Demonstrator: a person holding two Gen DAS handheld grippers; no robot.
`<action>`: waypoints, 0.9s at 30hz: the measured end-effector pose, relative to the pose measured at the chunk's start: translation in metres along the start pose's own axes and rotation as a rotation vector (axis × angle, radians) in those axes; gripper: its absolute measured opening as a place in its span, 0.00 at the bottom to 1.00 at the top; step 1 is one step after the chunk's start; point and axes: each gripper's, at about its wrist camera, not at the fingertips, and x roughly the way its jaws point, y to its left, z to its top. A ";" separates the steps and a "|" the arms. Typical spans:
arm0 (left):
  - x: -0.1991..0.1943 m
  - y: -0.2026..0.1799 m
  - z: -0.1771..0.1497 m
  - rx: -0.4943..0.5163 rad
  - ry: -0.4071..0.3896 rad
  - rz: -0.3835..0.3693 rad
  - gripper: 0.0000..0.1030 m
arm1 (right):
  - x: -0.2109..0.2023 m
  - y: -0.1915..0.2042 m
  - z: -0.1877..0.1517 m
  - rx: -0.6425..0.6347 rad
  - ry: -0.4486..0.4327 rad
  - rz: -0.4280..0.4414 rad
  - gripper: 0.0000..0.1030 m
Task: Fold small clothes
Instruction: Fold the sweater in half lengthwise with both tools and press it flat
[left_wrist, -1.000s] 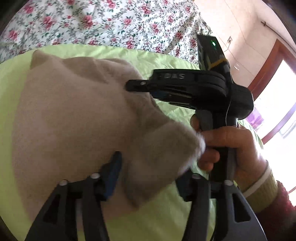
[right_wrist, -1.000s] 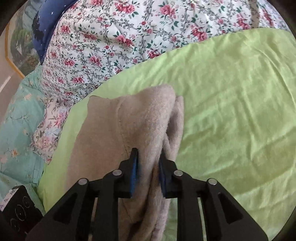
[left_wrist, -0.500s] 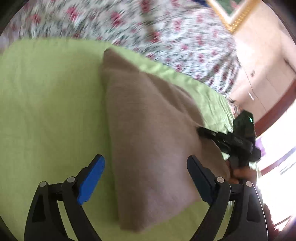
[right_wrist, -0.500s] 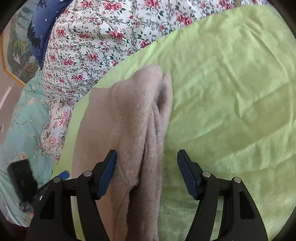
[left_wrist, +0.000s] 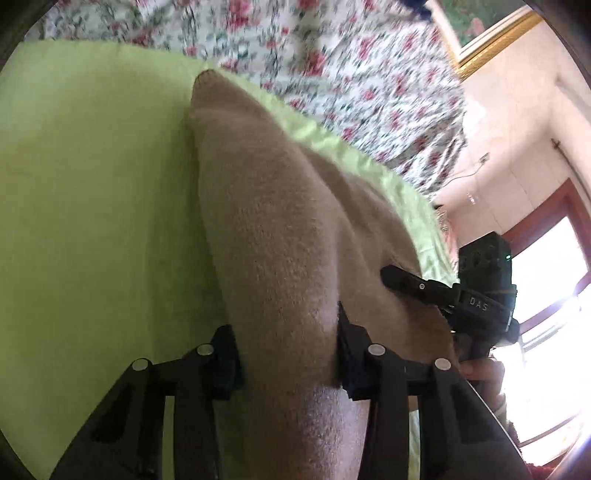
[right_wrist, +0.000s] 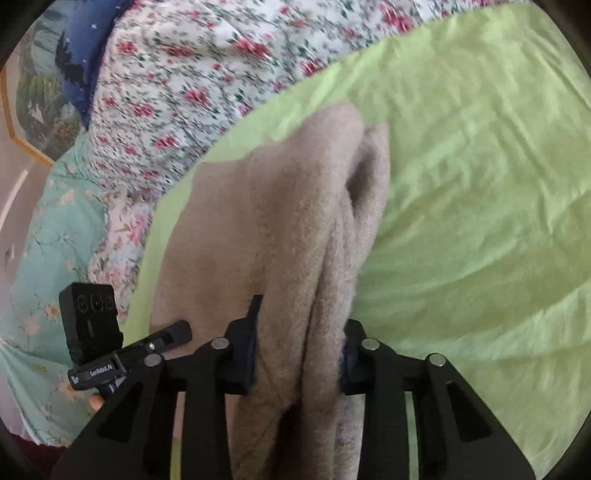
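A beige fleece garment (left_wrist: 266, 221) lies folded in a long strip on the green sheet (left_wrist: 92, 203); it also shows in the right wrist view (right_wrist: 280, 229). My left gripper (left_wrist: 286, 358) is closed on a thick fold at one end of the garment. My right gripper (right_wrist: 297, 354) is closed on the layered folds at the other end. The right gripper shows in the left wrist view (left_wrist: 406, 282) at the garment's right edge. The left gripper shows in the right wrist view (right_wrist: 173, 334) at the lower left.
A floral quilt (right_wrist: 207, 74) lies beyond the green sheet (right_wrist: 461, 184). A teal floral cover (right_wrist: 48, 258) is at the left. A bright window (left_wrist: 546, 295) and a pink wall are at the right in the left wrist view.
Both grippers were open around the garment half a second ago. Both have now closed on its folds. The left view has moved closer to the cloth.
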 end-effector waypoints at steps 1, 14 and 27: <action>-0.015 0.001 -0.002 0.004 -0.016 0.006 0.39 | -0.001 0.010 -0.004 -0.003 -0.009 0.024 0.31; -0.187 0.072 -0.086 -0.007 -0.139 0.187 0.39 | 0.086 0.140 -0.095 -0.152 0.097 0.230 0.30; -0.200 0.115 -0.124 -0.131 -0.171 0.260 0.70 | 0.105 0.146 -0.114 -0.186 0.148 0.067 0.49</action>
